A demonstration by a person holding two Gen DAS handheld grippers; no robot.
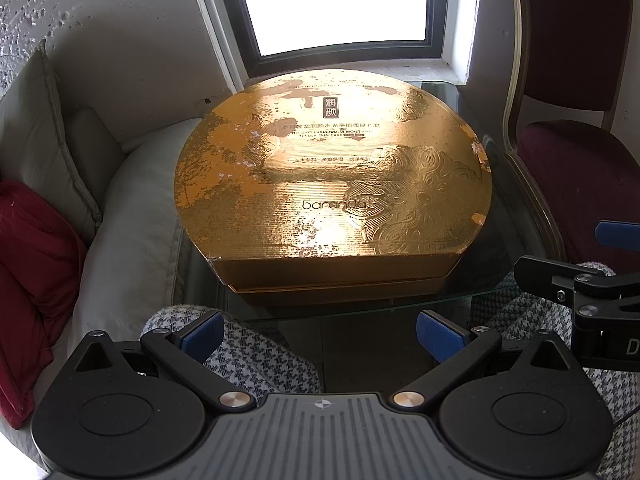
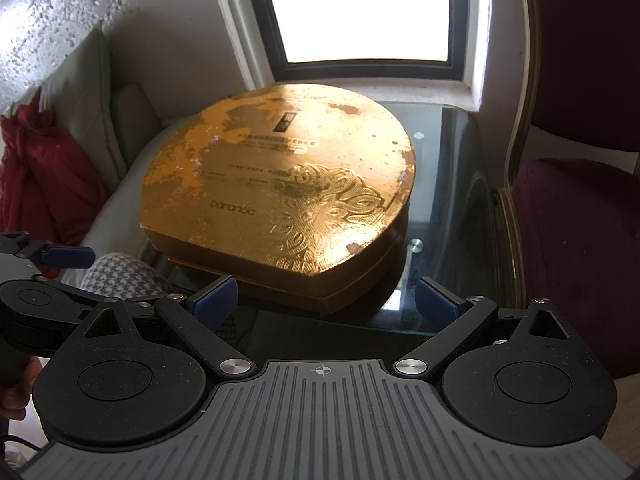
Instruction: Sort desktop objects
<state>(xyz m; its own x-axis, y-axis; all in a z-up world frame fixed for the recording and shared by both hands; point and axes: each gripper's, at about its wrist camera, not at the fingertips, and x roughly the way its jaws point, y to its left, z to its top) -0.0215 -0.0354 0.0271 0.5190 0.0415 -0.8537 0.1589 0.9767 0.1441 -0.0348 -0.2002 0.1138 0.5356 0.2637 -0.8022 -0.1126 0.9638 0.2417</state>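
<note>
- Lying flat on the glass table (image 1: 496, 280), a gold box (image 1: 332, 184) with a rounded far edge and a straight near edge is seen; most of the tabletop is covered by it.
- The box's lid is seated on its base, and the word "baranda" is printed on the lid, with an embossed floral pattern at the near right.
- The left gripper (image 1: 320, 332) is held apart from the box, just near of the table's near edge; its blue pads (image 1: 202, 330) are spread wide and nothing is held between them.
- The right gripper (image 2: 326, 304) is likewise held short of the box, over the table's near edge, with its jaws wide apart and empty.
- In the left wrist view the right gripper is seen at the right, and in the right wrist view the left gripper at the left; they are side by side.
- Houndstooth cloth (image 1: 248, 356) is seen below the grippers.
- A pale sofa (image 1: 132, 200) with a red cushion (image 1: 32, 280) stands to the left of the table, a maroon chair (image 1: 580, 172) to the right, and a bright window (image 1: 336, 4) at the far side.
</note>
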